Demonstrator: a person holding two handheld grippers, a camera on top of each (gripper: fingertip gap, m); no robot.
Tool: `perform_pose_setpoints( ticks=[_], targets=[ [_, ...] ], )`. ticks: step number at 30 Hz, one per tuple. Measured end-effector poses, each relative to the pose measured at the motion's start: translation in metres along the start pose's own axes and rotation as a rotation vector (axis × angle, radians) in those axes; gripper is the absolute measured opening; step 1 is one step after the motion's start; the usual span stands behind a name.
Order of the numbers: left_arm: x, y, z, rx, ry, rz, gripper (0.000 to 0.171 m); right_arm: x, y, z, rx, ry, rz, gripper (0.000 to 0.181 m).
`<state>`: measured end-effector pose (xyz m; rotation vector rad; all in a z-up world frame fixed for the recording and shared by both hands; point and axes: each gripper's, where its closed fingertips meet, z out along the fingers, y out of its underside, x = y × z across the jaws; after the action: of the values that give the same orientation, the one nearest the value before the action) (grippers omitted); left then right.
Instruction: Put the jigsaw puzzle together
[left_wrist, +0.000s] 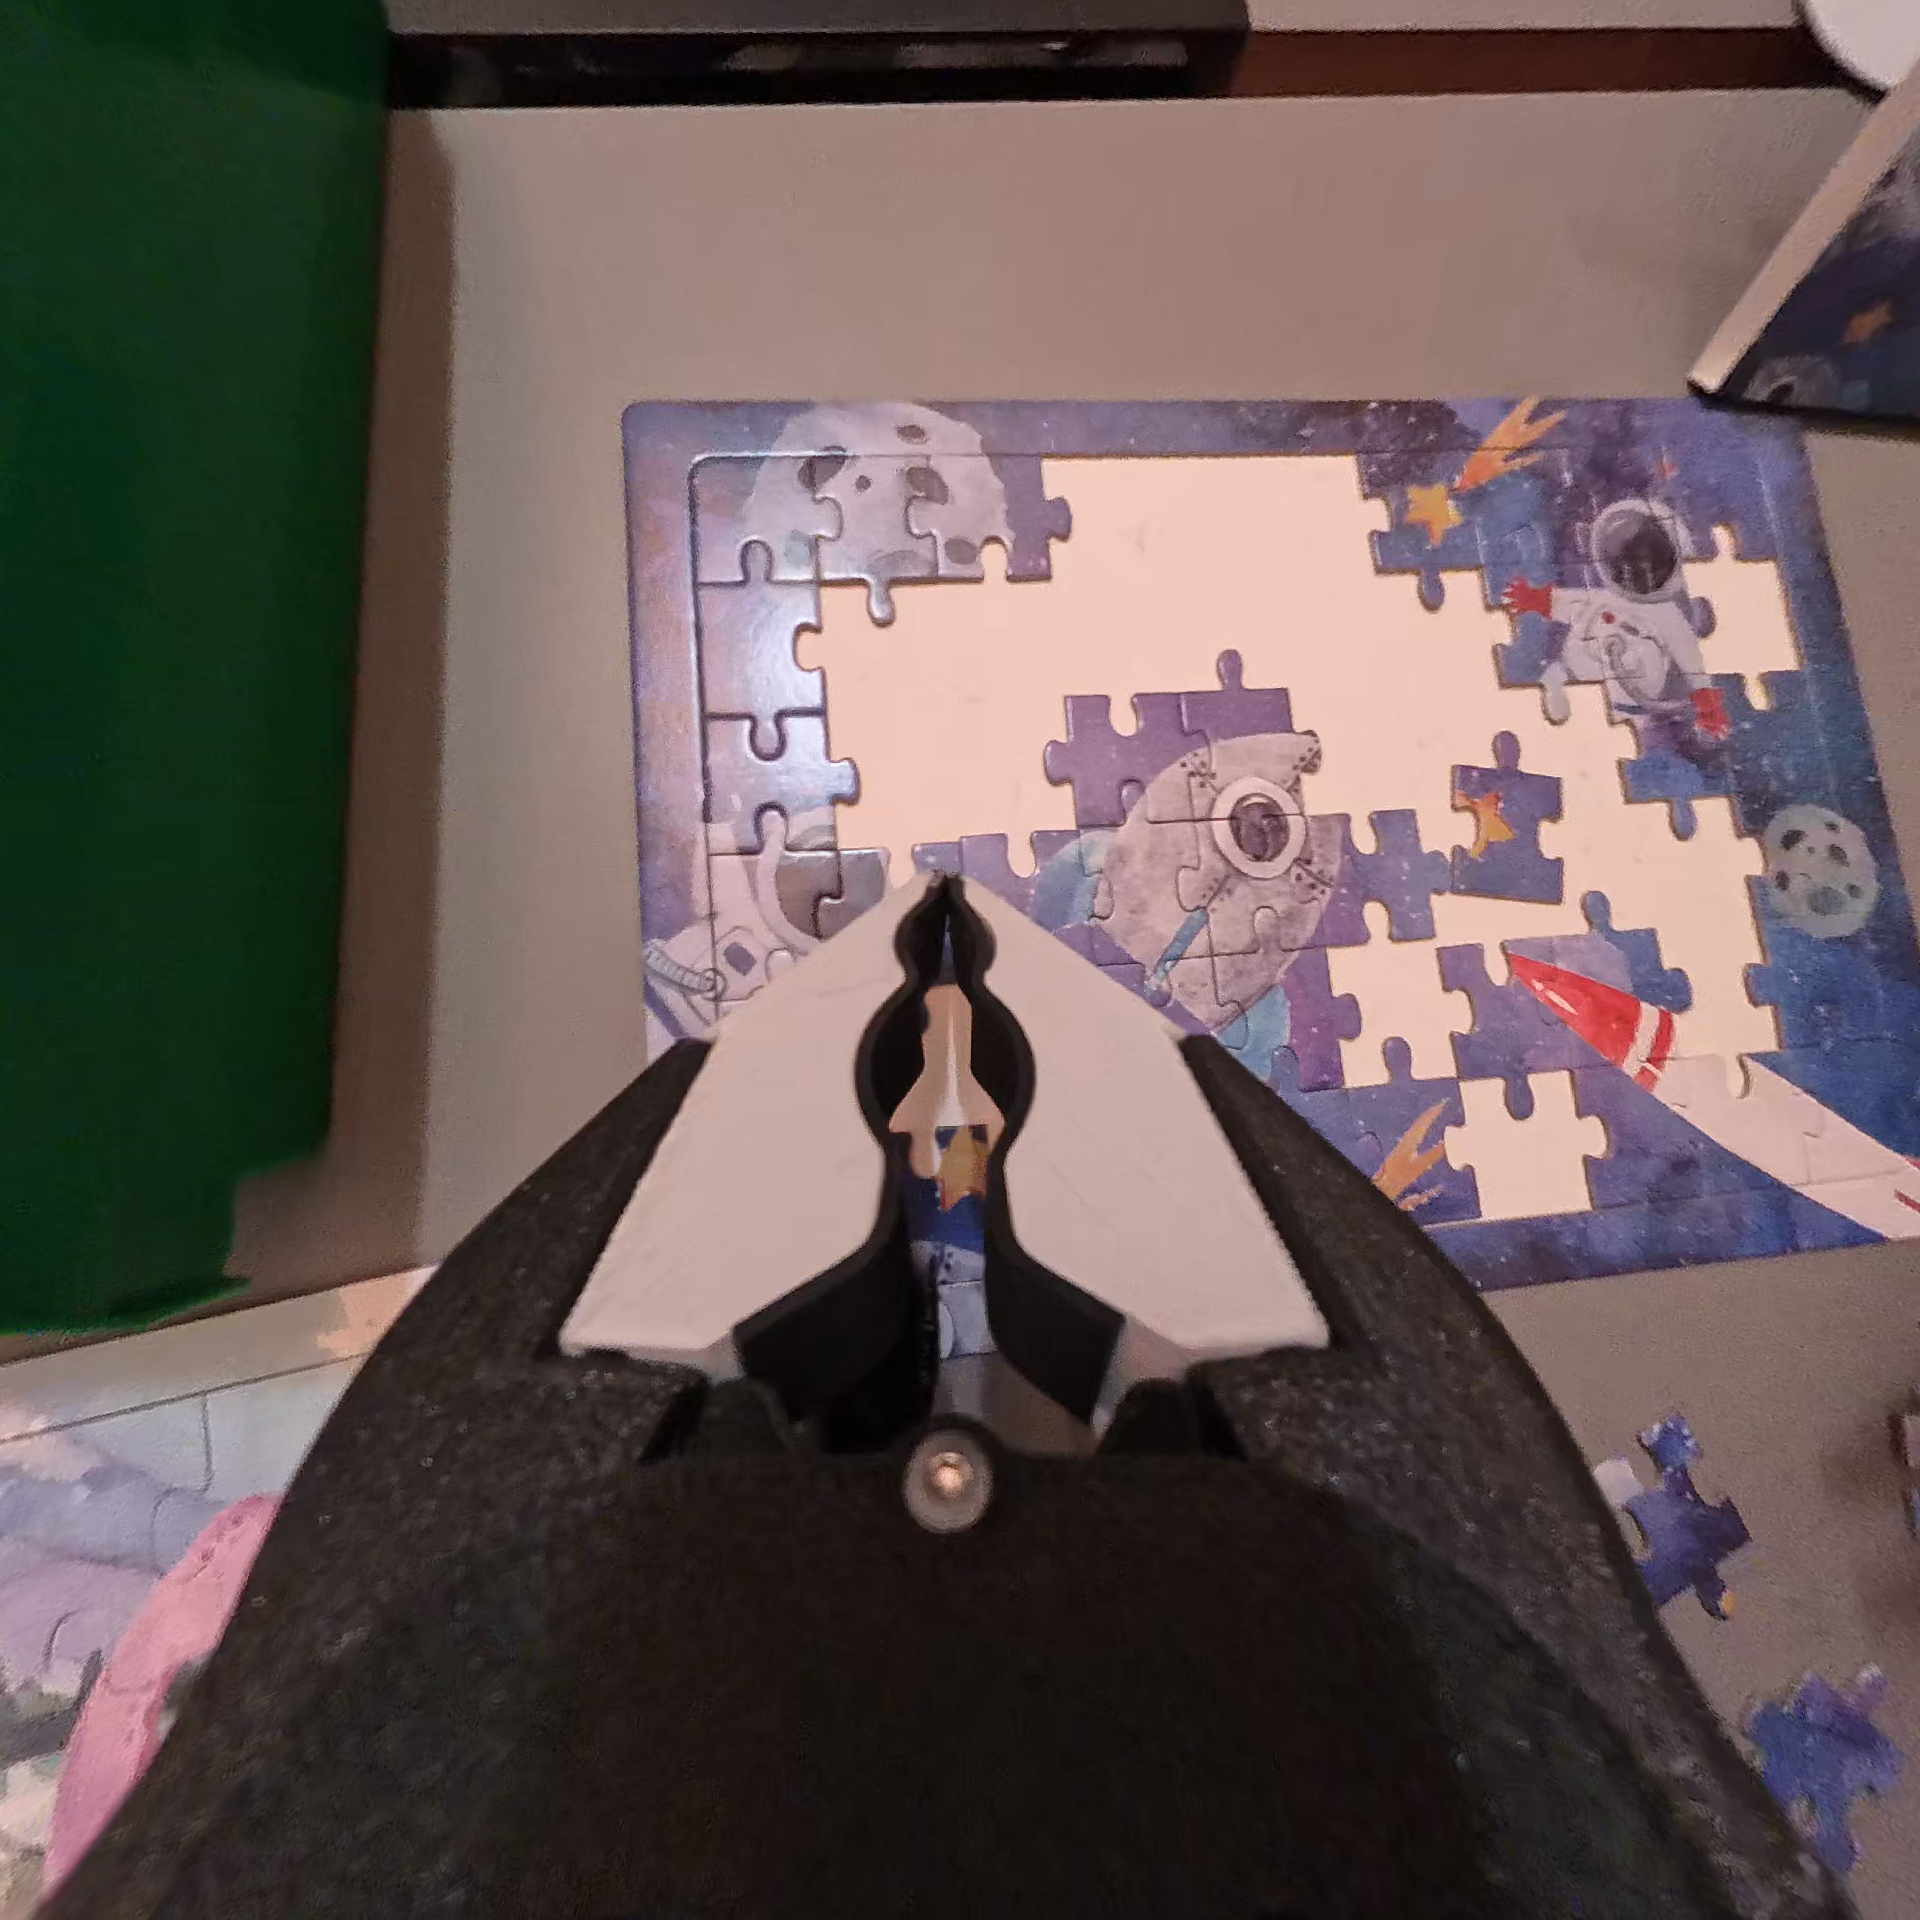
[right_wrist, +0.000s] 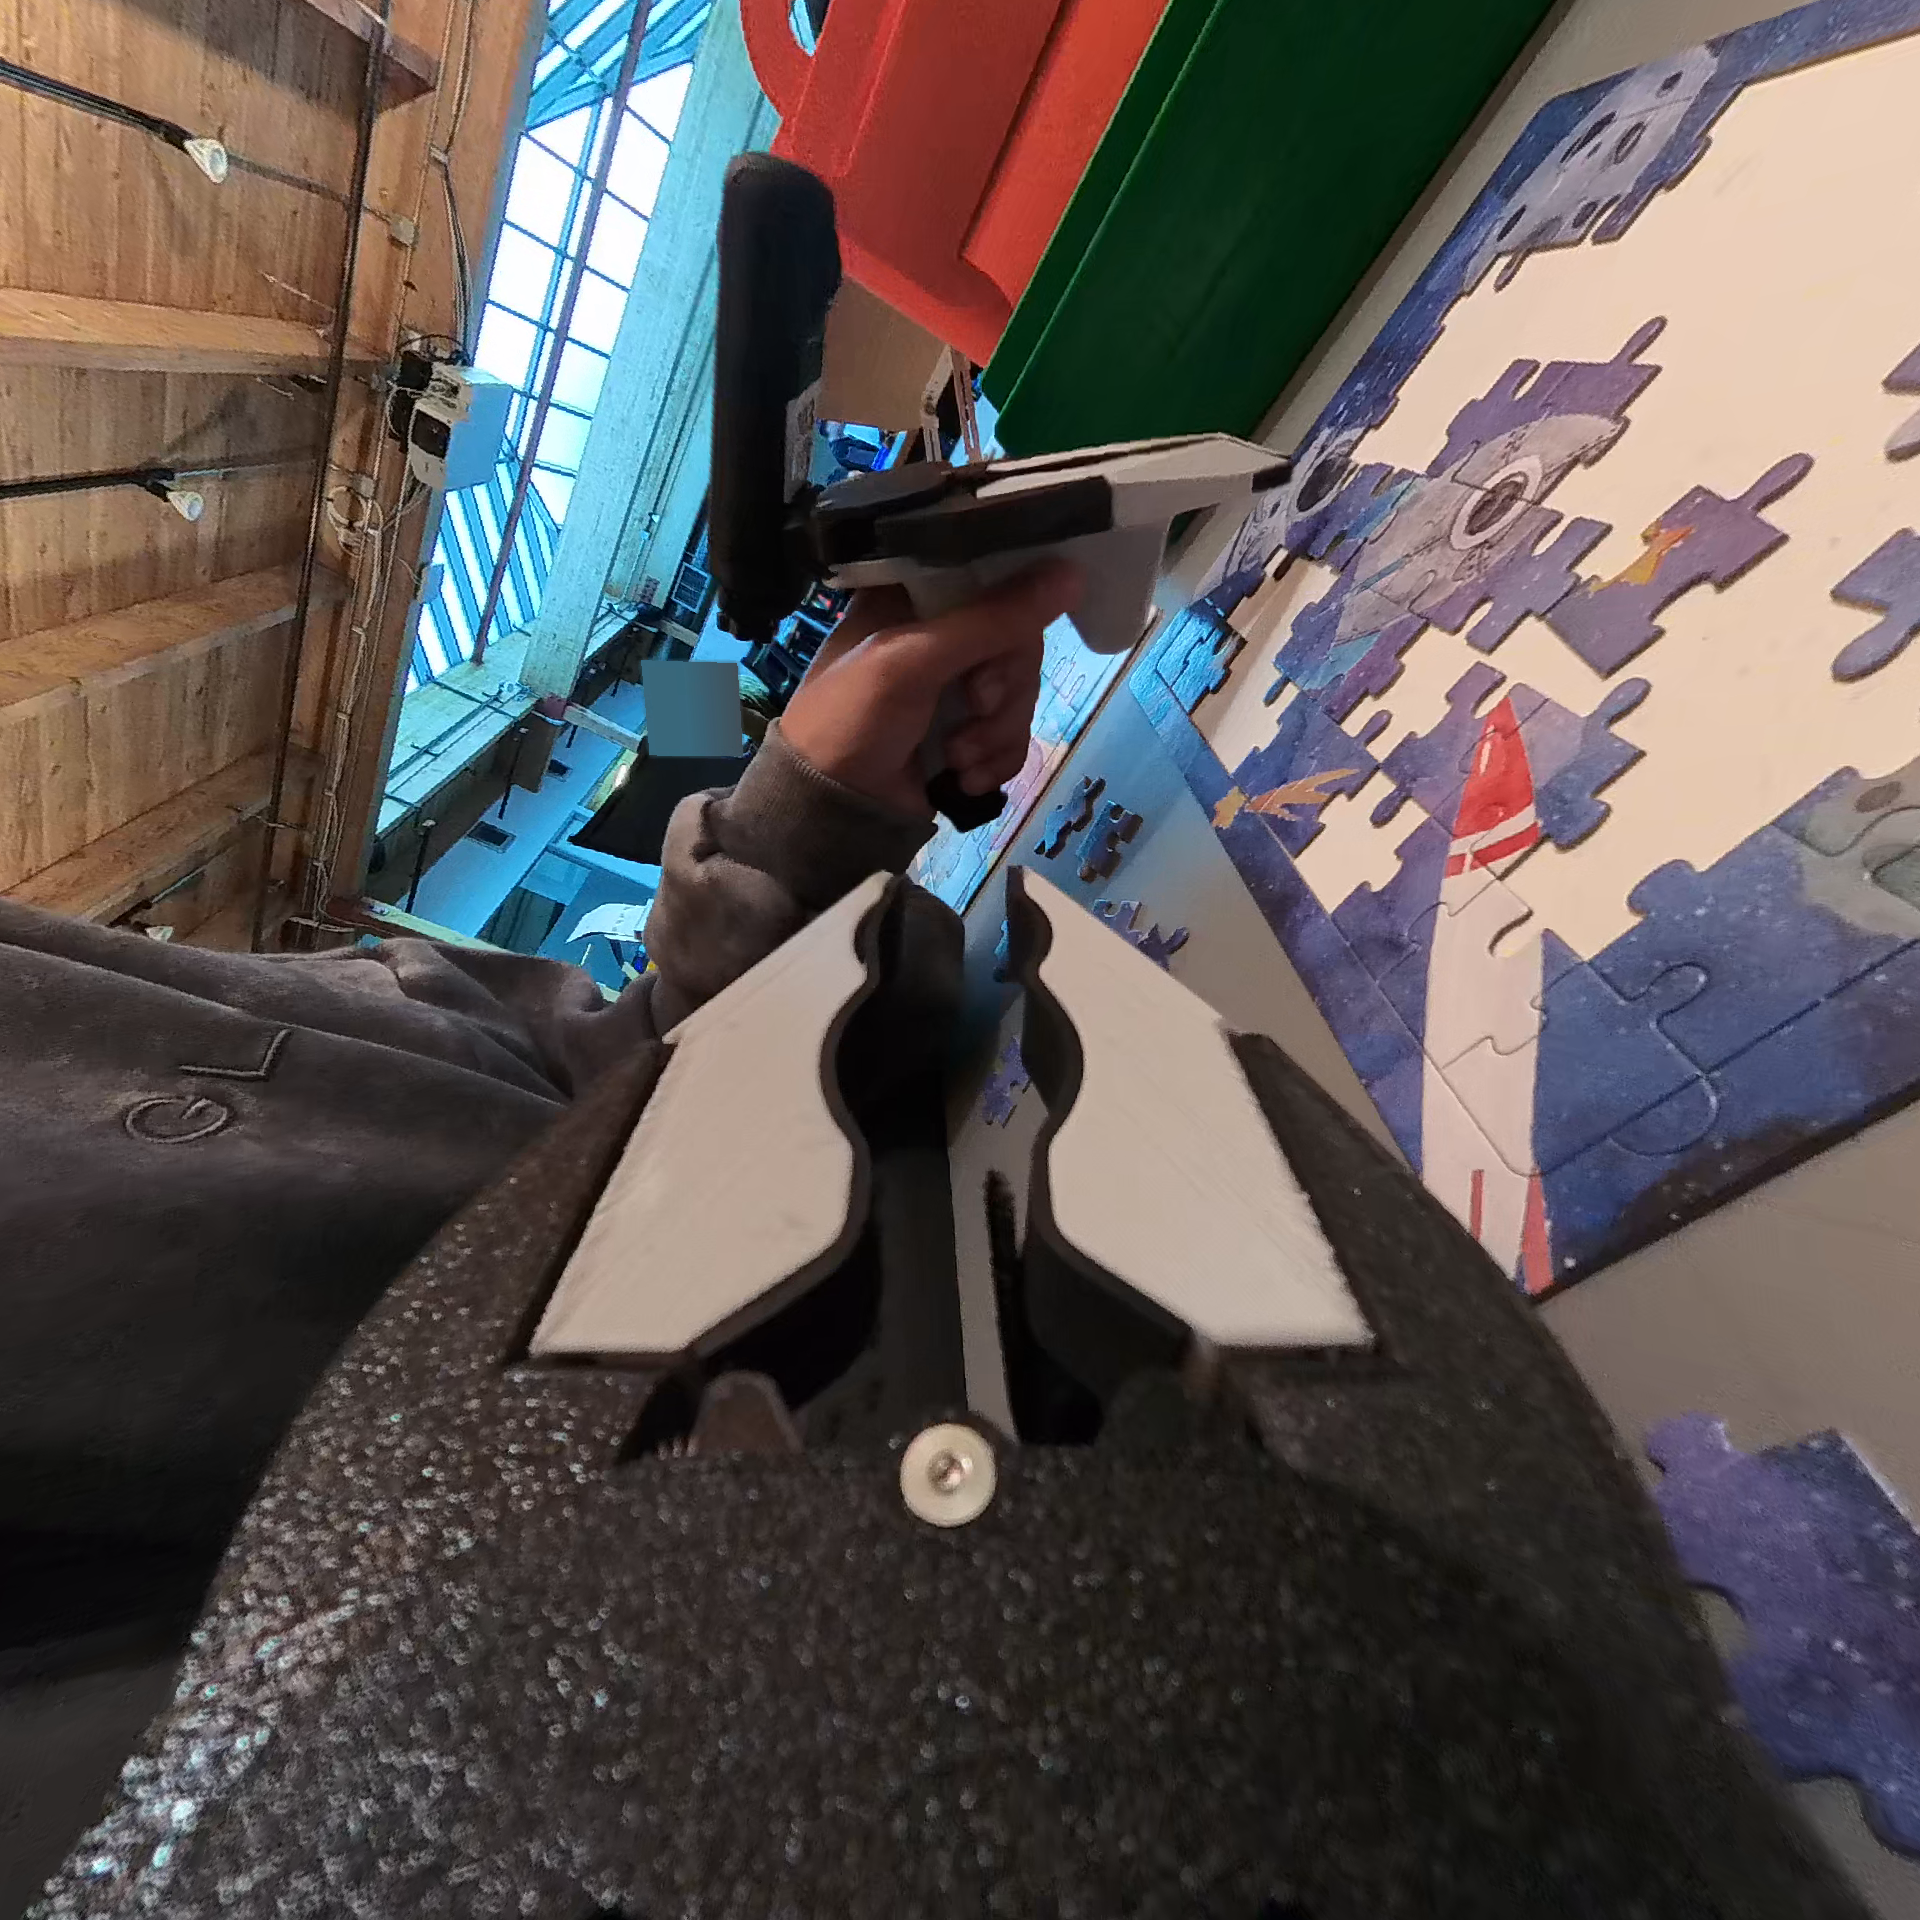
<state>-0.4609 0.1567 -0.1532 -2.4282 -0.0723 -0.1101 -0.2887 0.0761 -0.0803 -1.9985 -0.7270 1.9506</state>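
The space jigsaw board (left_wrist: 665, 644) lies on the grey table, partly filled: left edge, moon, grey rocket (left_wrist: 1226, 831), astronaut (left_wrist: 1631, 623) and red rocket (left_wrist: 1590, 997) are in, with the cream base bare in the middle. One star piece (left_wrist: 1507, 831) lies unjoined inside it. My left gripper (left_wrist: 943, 883) is shut, its tips at the bottom-left pieces of the board; I see no piece clearly held. It shows side-on in the right wrist view (right_wrist: 1273, 476), held by a hand (right_wrist: 935, 696). My right gripper (right_wrist: 951, 888) is open and empty, tilted sideways off the board's (right_wrist: 1662, 1143) near edge.
Loose blue pieces lie on the table right of the left gripper (left_wrist: 1683, 1517) (left_wrist: 1818, 1756), and by the right gripper (right_wrist: 1091, 831) (right_wrist: 1818, 1621). The puzzle box (left_wrist: 1829, 260) stands at the back right. A green block (left_wrist: 177, 623) borders the left. Another, pink puzzle (left_wrist: 125, 1662) lies front left.
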Motion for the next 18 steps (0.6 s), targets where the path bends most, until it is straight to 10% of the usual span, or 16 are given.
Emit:
perform_pose_setpoints(
  ticks=[18],
  targets=[
    [0.030, 0.014, 0.014, -0.028, 0.079, 0.104, 0.000, 0.029, 0.005, 0.005, -0.068, 0.178, -0.120, 0.017]
  ],
)
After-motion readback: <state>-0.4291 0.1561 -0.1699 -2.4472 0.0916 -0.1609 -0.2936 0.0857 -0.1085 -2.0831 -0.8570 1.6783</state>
